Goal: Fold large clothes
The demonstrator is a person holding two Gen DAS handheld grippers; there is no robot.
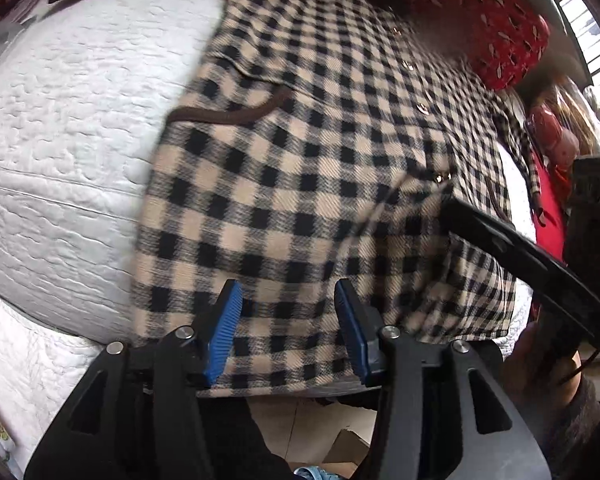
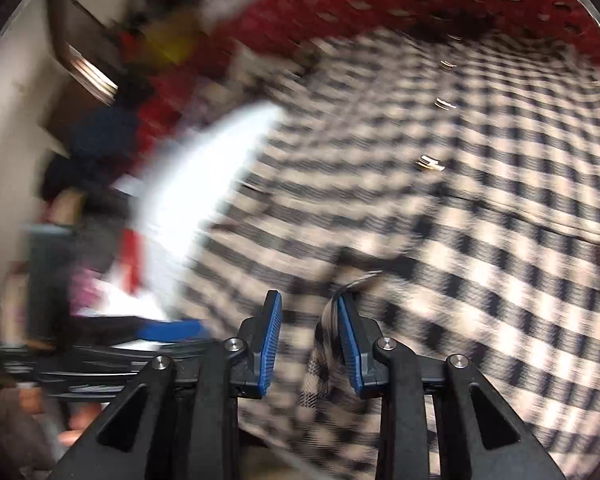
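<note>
While the checked coat (image 1: 308, 168) lies spread on the white bed (image 1: 72, 128), my left tongs (image 1: 288, 300) gape over its hem at six o'clock; my right tongs (image 2: 310, 320), partly open, have a fold against one pad.

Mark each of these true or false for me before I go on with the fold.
1. The garment is a checked coat in beige and black. True.
2. It lies on a white quilted cover. True.
3. The left tongs are clamped shut on the hem. False: their jaws stand apart over the cloth, with nothing pinched.
4. A green blanket lies beyond the coat. False: it is a red patterned blanket.
5. A strip of checked cloth hangs against one pad of the right tongs. True.
</note>
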